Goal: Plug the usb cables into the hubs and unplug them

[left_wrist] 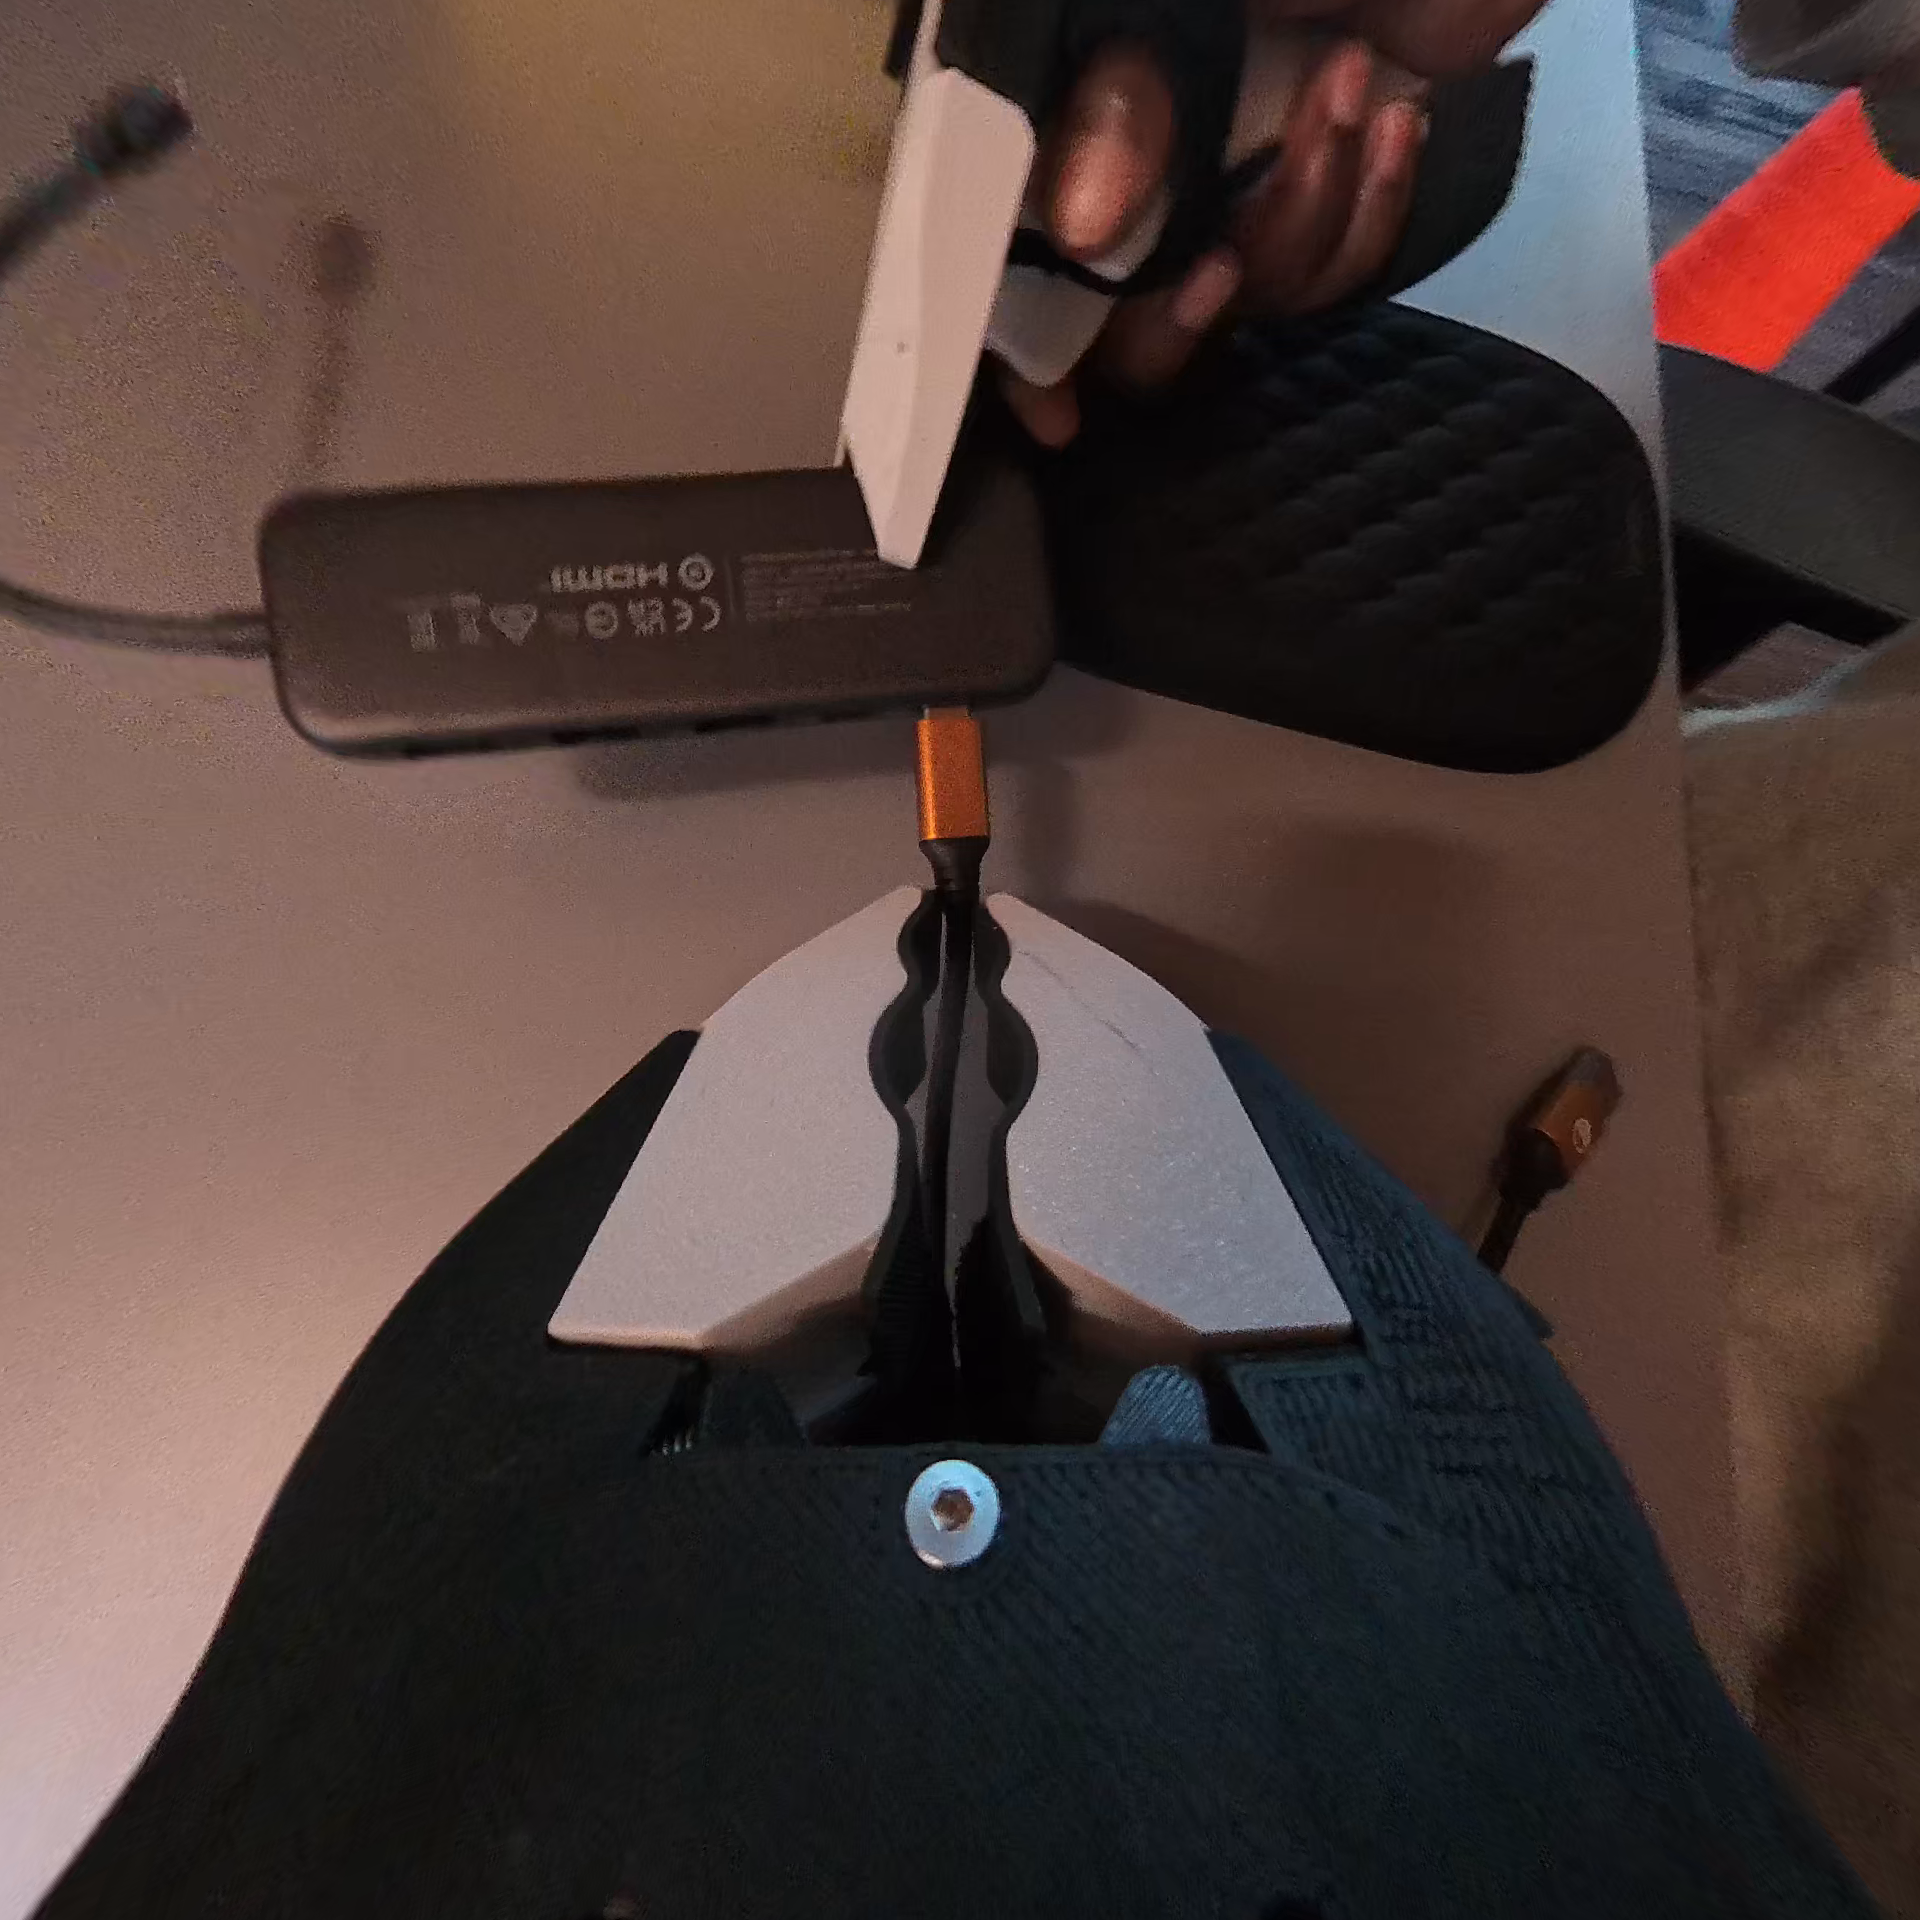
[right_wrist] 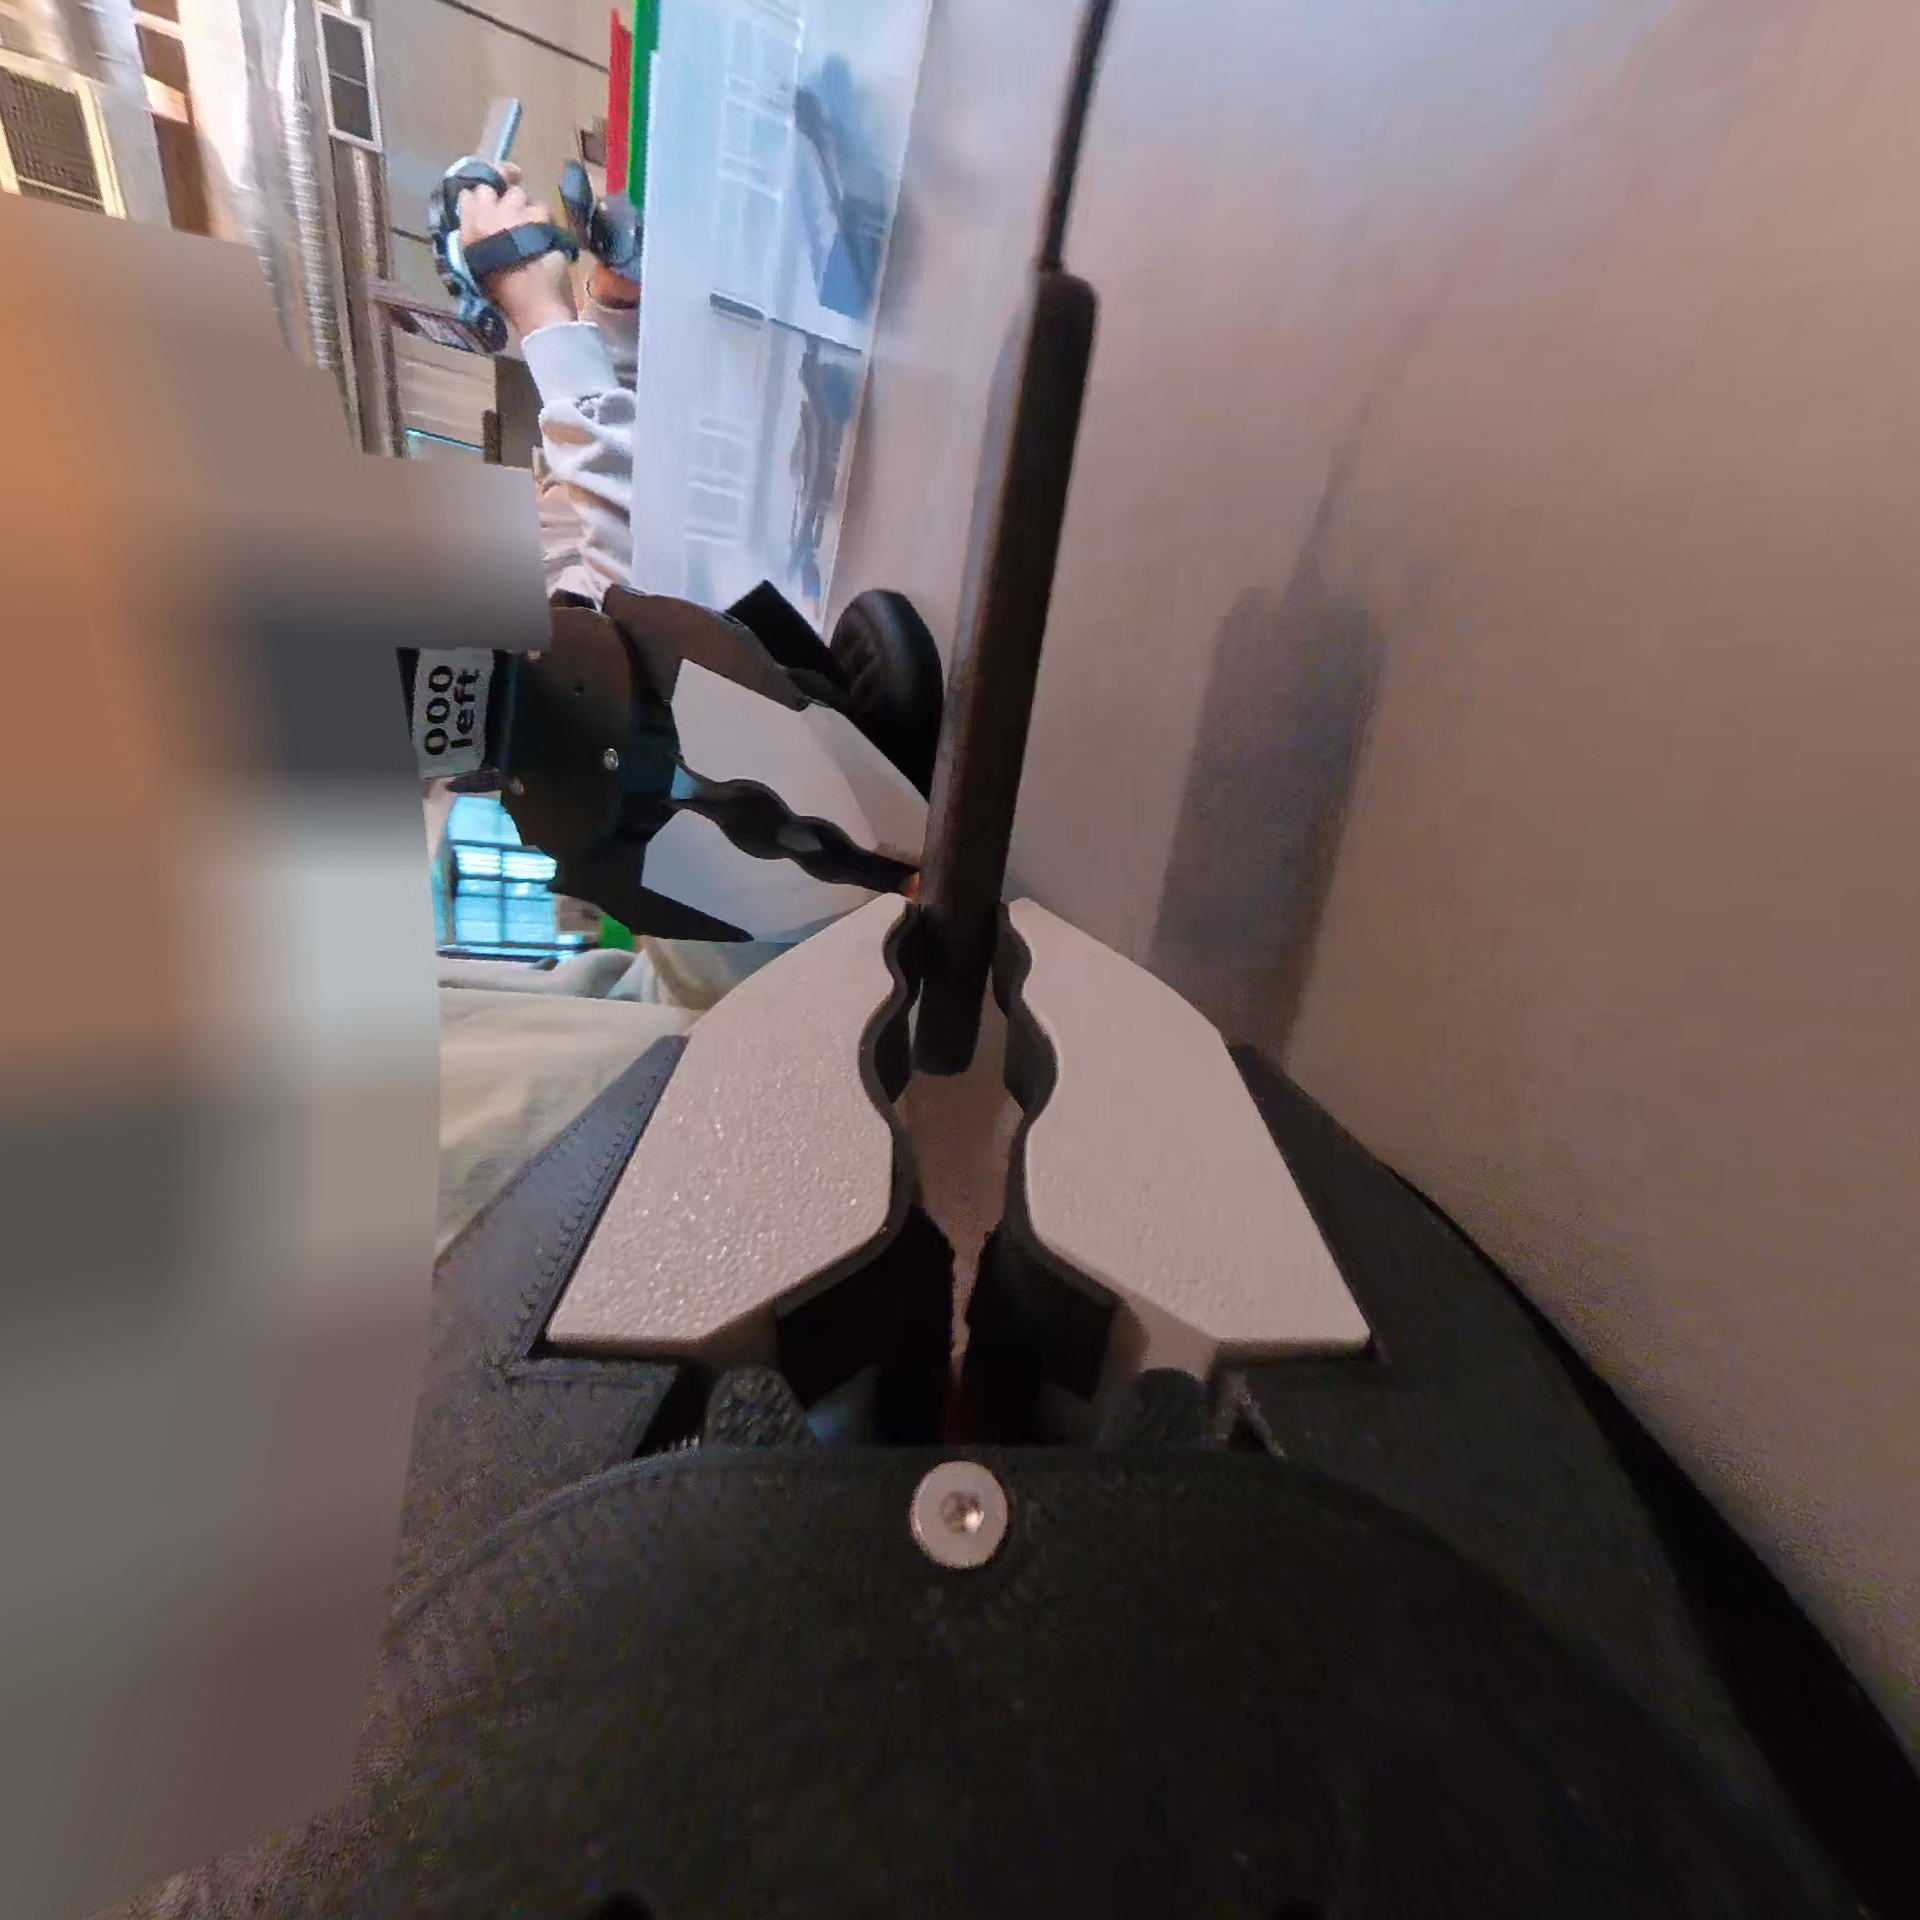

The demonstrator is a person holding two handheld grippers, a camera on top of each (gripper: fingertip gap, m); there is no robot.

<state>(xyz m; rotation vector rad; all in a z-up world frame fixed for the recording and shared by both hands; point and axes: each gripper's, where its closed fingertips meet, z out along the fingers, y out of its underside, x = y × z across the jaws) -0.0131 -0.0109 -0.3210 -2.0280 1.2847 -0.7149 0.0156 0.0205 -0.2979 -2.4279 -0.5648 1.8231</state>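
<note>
The dark grey hub [left_wrist: 655, 613] lies flat on the pale table [left_wrist: 312, 935], underside up, a slim rounded slab with a row of ports along the edge facing the left gripper [left_wrist: 954, 904]. That gripper's fingers are clenched on the thin black cable [left_wrist: 948, 1039] just behind the plug [left_wrist: 948, 779], a short orange metal sleeve with a black rubber collar. The plug's silver tip meets the hub's port edge near the hub's right end; whether it is fully seated cannot be told.

The right gripper [right_wrist: 961, 914] grips that same right end of the hub, its fingers closed on the slab's thin edge to keep it from sliding. In its own view the hub [right_wrist: 1013, 623] runs away as a narrow dark bar with its braided lead [right_wrist: 1070, 125] beyond.

The step in hand looks like insertion or removal at this port. If plugging, the next move calls for a straight push along the plug's axis while the right gripper braces the hub; if unplugging, a straight pull, since the grip sits on soft cable rather than the rigid sleeve and may bend it.

Behind the hub lies a black quilted pad [left_wrist: 1382, 520], soft-looking and rounded. A second orange-tipped cable [left_wrist: 1558, 1132] rests on the table well right of the hub, untouched.
</note>
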